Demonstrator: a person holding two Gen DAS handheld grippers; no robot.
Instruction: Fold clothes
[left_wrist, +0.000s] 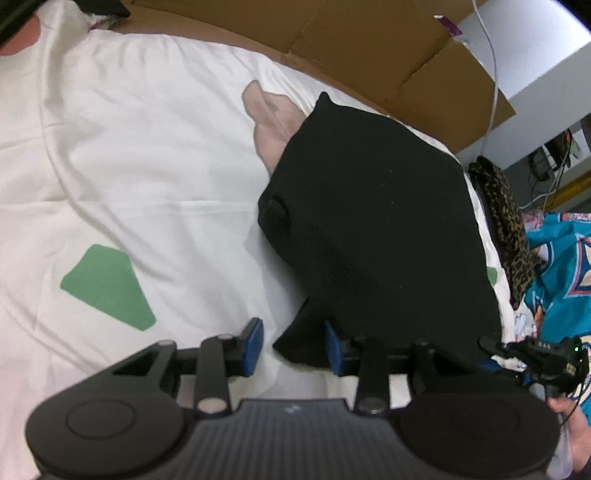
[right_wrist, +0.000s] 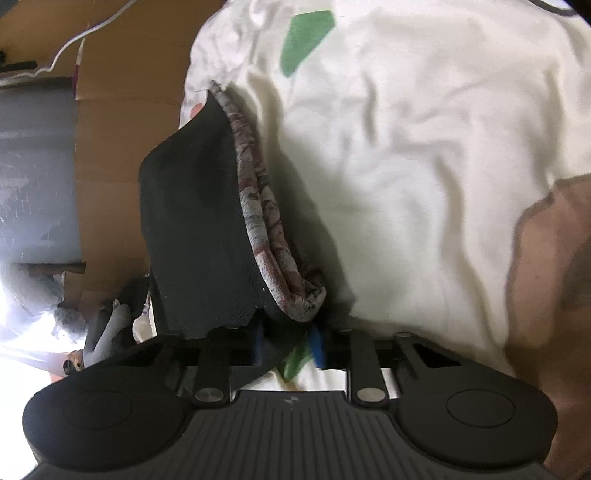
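A black garment (left_wrist: 376, 221) lies bunched on a white sheet (left_wrist: 129, 147) with green patches. My left gripper (left_wrist: 293, 343) is open, and the garment's near corner lies loosely between its blue pads (left_wrist: 255, 339). In the right wrist view the black garment (right_wrist: 195, 229) rises from my right gripper (right_wrist: 288, 345), which is shut on its edge. A patterned grey-and-maroon rolled hem (right_wrist: 266, 229) runs along the garment's right side. The right gripper (left_wrist: 535, 354) also shows at the garment's right edge in the left wrist view.
Flattened cardboard (left_wrist: 369, 44) borders the sheet's far side, with a white cable (left_wrist: 493, 74) across it. A leopard-print cloth (left_wrist: 506, 229) and a teal printed garment (left_wrist: 561, 266) lie to the right. A tan patch (left_wrist: 269, 125) sits beyond the black garment.
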